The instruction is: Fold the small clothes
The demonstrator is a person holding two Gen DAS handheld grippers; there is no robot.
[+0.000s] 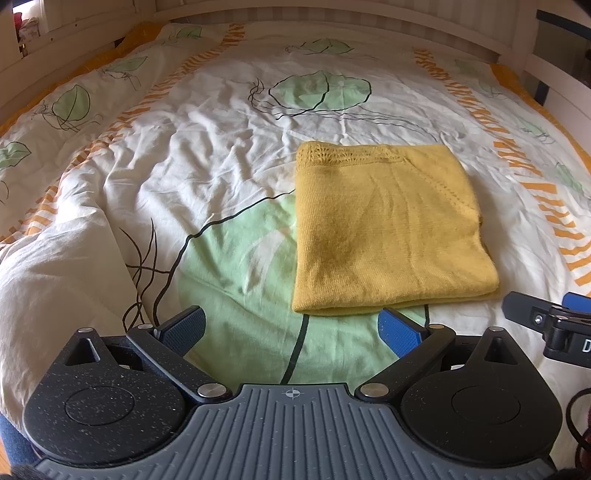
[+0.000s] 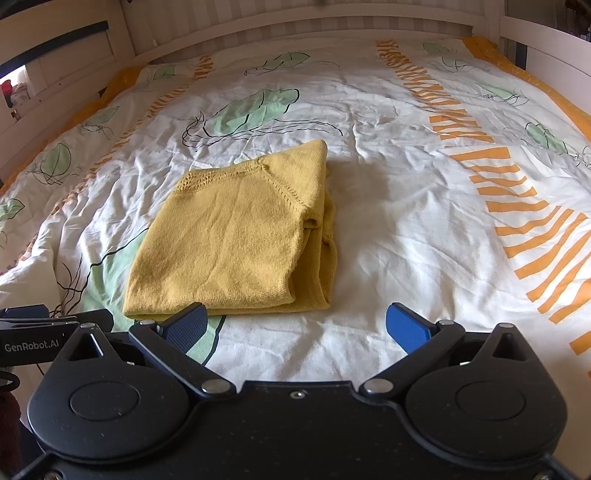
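A mustard-yellow knitted garment (image 1: 388,229) lies folded into a flat rectangle on the bed; it also shows in the right wrist view (image 2: 236,236), with stacked folded layers along its right edge. My left gripper (image 1: 291,332) is open and empty, just short of the garment's near edge. My right gripper (image 2: 295,328) is open and empty, near the garment's near right corner. The right gripper also shows at the right edge of the left wrist view (image 1: 546,317); the left one shows at the left edge of the right wrist view (image 2: 48,325).
The garment rests on a wrinkled white duvet (image 1: 207,155) printed with green leaves and orange stripes. A white wooden bed frame (image 2: 295,22) runs along the far end and both sides. A dark cable (image 1: 576,424) hangs at the lower right.
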